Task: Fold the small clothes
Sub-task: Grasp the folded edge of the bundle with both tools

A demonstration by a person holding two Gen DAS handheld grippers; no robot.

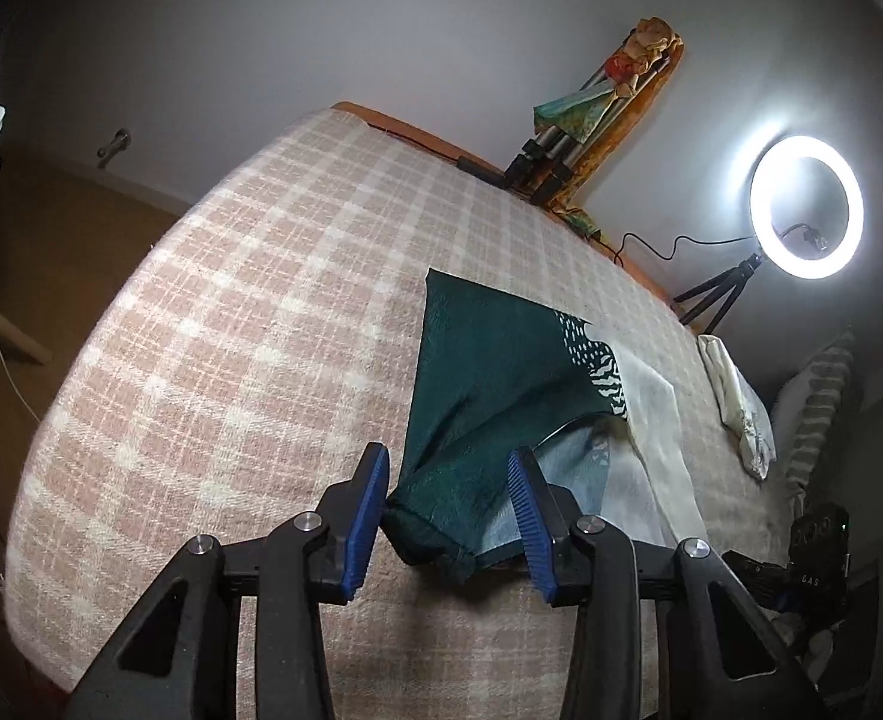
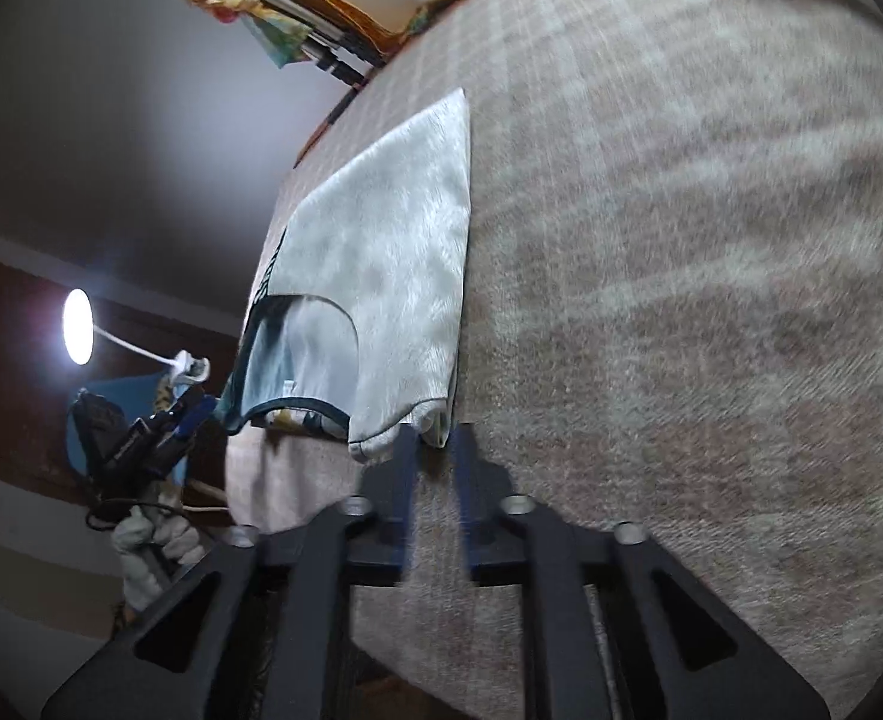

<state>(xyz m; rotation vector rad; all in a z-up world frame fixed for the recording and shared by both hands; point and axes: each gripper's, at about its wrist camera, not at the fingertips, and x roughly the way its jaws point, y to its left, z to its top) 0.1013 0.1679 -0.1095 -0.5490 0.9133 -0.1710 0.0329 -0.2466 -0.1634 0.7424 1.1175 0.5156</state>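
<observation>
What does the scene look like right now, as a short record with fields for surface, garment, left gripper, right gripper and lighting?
surface: checked blanket
garment: small shirt, dark green and white, lying flat
left gripper: open, green sleeve end between its fingers
right gripper: open, at the white shoulder edge, not gripping
lighting: ring light on tripod

This looks like a bedroom in a home, set up for filming. A checked pink and cream blanket [image 1: 231,300] covers a bed filling the middle of the frame, with a striped pillow [image 1: 819,402] at the right edge. A lit ring light [image 1: 806,217] on a small tripod glows at upper right, against a plain wall [image 1: 381,30]. A door handle [image 1: 114,146] shows at upper left.
</observation>
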